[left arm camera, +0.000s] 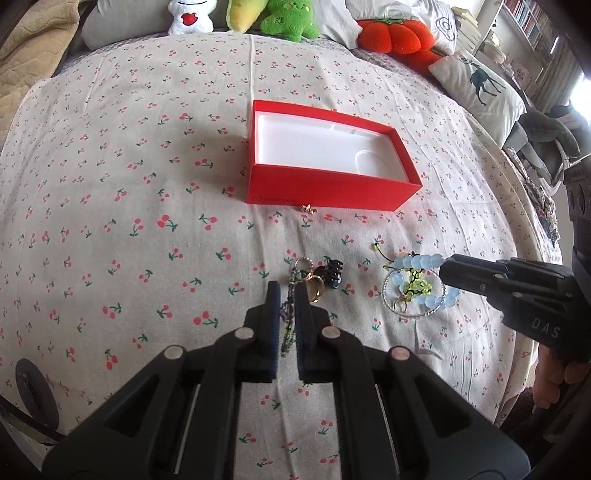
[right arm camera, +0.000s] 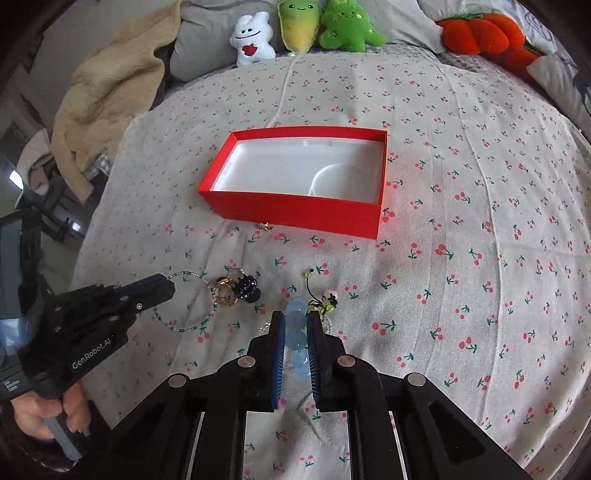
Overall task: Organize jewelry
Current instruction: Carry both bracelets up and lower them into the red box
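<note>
An open red box (left arm camera: 325, 186) with a white lining lies on the cherry-print bedsheet; it also shows in the right wrist view (right arm camera: 295, 212). My left gripper (left arm camera: 286, 291) is shut on a thin green beaded bracelet (left arm camera: 287, 325), seen as a loop in the right wrist view (right arm camera: 184, 328). My right gripper (right arm camera: 295, 317) is shut on a pale blue bead bracelet (right arm camera: 297, 332), also in the left wrist view (left arm camera: 417, 262). A gold ring (left arm camera: 315, 290) and a black hair claw (left arm camera: 334, 271) lie beside the left fingertips. A small gold earring (left arm camera: 308, 209) lies at the box's front wall.
Yellow-green bead charms and a clear bead ring (left arm camera: 410, 291) lie under the blue bracelet. Plush toys (right arm camera: 332, 29) and pillows (left arm camera: 480, 85) line the far edge of the bed. A beige blanket (right arm camera: 107, 85) is heaped at the far left.
</note>
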The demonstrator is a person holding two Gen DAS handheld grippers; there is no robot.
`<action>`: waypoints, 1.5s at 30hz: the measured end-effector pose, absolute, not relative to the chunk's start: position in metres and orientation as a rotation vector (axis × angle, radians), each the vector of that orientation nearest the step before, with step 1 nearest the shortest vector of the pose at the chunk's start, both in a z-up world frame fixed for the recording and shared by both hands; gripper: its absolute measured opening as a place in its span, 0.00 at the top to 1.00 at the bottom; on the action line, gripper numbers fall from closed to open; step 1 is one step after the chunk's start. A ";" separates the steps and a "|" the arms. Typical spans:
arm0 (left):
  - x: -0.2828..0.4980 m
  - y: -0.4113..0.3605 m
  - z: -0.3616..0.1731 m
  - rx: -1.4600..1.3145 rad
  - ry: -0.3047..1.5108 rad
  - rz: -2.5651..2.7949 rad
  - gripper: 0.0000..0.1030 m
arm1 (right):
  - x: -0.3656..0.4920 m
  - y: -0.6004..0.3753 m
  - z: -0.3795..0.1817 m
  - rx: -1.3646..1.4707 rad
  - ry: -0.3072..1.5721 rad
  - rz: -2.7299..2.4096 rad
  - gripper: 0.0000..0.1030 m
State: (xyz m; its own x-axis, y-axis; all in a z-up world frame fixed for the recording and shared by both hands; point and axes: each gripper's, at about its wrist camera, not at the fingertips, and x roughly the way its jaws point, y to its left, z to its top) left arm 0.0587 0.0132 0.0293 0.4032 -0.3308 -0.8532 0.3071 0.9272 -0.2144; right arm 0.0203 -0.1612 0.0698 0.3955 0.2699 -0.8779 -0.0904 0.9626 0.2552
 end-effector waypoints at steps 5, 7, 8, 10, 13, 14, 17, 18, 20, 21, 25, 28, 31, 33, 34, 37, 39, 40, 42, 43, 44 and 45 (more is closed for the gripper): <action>0.060 0.013 0.042 -0.053 1.058 -0.409 0.92 | 0.020 -0.166 0.083 0.227 1.111 0.255 0.88; 0.060 0.013 0.046 -0.064 1.049 -0.414 0.92 | 0.019 -0.171 0.087 0.287 1.102 0.294 0.88; 0.060 0.013 0.048 -0.067 1.045 -0.416 0.92 | 0.017 -0.173 0.090 0.317 1.098 0.317 0.88; 0.059 0.013 0.049 -0.073 1.041 -0.418 0.92 | 0.016 -0.175 0.092 0.358 1.095 0.352 0.88; 0.059 0.014 0.047 -0.073 1.047 -0.414 0.92 | 0.018 -0.177 0.082 0.325 1.129 0.302 0.88; 0.059 0.014 0.045 -0.072 1.052 -0.411 0.92 | 0.020 -0.178 0.074 0.304 1.154 0.264 0.88; 0.057 0.013 0.040 -0.070 1.065 -0.407 0.92 | 0.026 -0.183 0.053 0.272 1.218 0.189 0.88; 0.057 0.013 0.040 -0.068 1.066 -0.408 0.92 | 0.026 -0.185 0.050 0.283 1.225 0.186 0.88; 0.056 0.013 0.041 -0.069 1.064 -0.411 0.92 | 0.023 -0.185 0.057 0.332 1.211 0.246 0.88; 0.056 0.013 0.042 -0.070 1.062 -0.412 0.92 | 0.020 -0.183 0.064 0.352 1.191 0.292 0.88; 0.057 0.014 0.043 -0.075 1.059 -0.410 0.92 | 0.010 -0.179 0.088 0.433 1.115 0.432 0.88; 0.057 0.015 0.041 -0.074 1.066 -0.404 0.92 | 0.013 -0.183 0.085 0.332 1.127 0.295 0.88; 0.057 0.016 0.040 -0.072 1.069 -0.402 0.92 | 0.019 -0.195 0.066 0.343 1.188 0.224 0.88; 0.056 0.016 0.040 -0.075 1.066 -0.405 0.92 | 0.018 -0.200 0.066 0.362 1.184 0.224 0.88; 0.056 0.016 0.042 -0.077 1.062 -0.407 0.92 | 0.017 -0.200 0.071 0.357 1.166 0.225 0.88; 0.057 0.017 0.048 -0.084 1.046 -0.415 0.92 | 0.015 -0.201 0.085 0.371 1.120 0.245 0.88; 0.059 0.016 0.052 -0.087 1.037 -0.416 0.92 | 0.016 -0.200 0.094 0.368 1.095 0.243 0.88; 0.061 0.015 0.055 -0.091 1.033 -0.417 0.92 | 0.017 -0.199 0.098 0.370 1.083 0.241 0.88; 0.064 0.013 0.061 -0.100 1.021 -0.420 0.92 | 0.021 -0.197 0.106 0.367 1.062 0.237 0.88; 0.066 0.012 0.064 -0.106 1.013 -0.422 0.92 | 0.024 -0.196 0.110 0.371 1.053 0.237 0.88; 0.068 0.011 0.068 -0.111 1.002 -0.424 0.92 | 0.027 -0.195 0.112 0.376 1.047 0.236 0.88; 0.070 0.010 0.072 -0.116 0.992 -0.425 0.92 | 0.030 -0.194 0.114 0.377 1.042 0.233 0.88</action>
State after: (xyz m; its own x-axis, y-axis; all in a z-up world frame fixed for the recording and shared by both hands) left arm 0.0699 0.0100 0.0720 0.4722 -0.3988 -0.7861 0.2944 0.9119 -0.2858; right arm 0.0305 -0.1941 0.1144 0.4883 0.3630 -0.7936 -0.0102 0.9117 0.4108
